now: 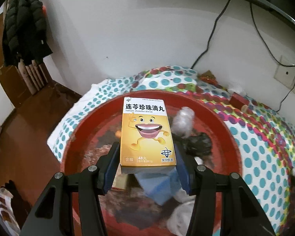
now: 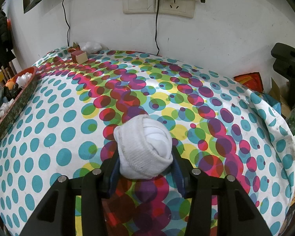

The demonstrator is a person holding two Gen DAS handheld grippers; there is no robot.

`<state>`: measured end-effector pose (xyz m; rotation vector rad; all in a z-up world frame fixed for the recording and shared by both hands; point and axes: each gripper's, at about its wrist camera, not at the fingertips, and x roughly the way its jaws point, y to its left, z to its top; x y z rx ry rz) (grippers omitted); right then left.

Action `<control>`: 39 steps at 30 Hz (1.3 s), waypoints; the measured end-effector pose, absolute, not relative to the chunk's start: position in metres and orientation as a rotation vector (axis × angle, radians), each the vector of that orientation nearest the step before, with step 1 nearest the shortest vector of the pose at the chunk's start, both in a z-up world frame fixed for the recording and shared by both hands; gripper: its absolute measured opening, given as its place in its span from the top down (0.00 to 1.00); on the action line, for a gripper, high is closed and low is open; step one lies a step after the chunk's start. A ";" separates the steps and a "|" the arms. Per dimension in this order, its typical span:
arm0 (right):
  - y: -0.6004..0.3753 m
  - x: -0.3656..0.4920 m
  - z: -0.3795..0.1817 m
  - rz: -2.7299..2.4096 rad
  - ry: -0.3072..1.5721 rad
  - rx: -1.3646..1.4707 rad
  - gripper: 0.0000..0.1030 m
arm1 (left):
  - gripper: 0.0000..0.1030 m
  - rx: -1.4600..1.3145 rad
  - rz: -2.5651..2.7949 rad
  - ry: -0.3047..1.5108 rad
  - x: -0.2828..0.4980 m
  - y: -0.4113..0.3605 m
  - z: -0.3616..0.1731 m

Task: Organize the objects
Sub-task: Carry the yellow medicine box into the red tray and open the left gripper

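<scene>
We hold the yellow medicine box (image 1: 147,133) in our left gripper (image 1: 147,157), its blue pads clamped on the box's long sides near the near end. The box hangs over the red tray (image 1: 222,122), roughly at its middle, with the far rim beyond the box's top edge. Inside the tray lie a blue packet (image 1: 157,186), a clear wrapped ball (image 1: 182,122) and dark clutter to the right, leaving mostly the left part of the tray floor bare.

Our right gripper (image 2: 145,163) is clamped on a rolled white sock (image 2: 143,147) above the dotted cloth (image 2: 49,137). Around it the cloth lies open on all sides. The tray's rim (image 2: 19,98) shows at the far left edge; a small red box (image 2: 79,56) sits far off by the wall (image 2: 216,35), and the cloth's right edge drops away beside more clutter.
</scene>
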<state>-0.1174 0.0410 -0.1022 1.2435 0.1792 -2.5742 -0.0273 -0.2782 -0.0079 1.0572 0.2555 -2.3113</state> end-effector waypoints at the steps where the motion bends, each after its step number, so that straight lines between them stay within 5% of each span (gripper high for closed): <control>1: 0.035 -0.117 -0.102 -2.574 0.180 1.244 0.53 | 0.51 1.052 -2.307 0.252 -0.026 -0.280 -0.009; 14: 0.039 -0.114 -0.102 -2.575 0.197 1.242 0.53 | 0.47 1.010 -2.303 0.214 -0.020 -0.295 -0.020; 23: 0.032 -0.115 -0.103 -2.573 0.203 1.242 0.53 | 0.08 0.941 -2.324 0.016 -0.010 -0.270 -0.010; 39: 0.039 -0.114 -0.100 -2.636 0.176 1.290 0.55 | 0.02 0.987 -2.396 0.019 0.014 -0.245 -0.019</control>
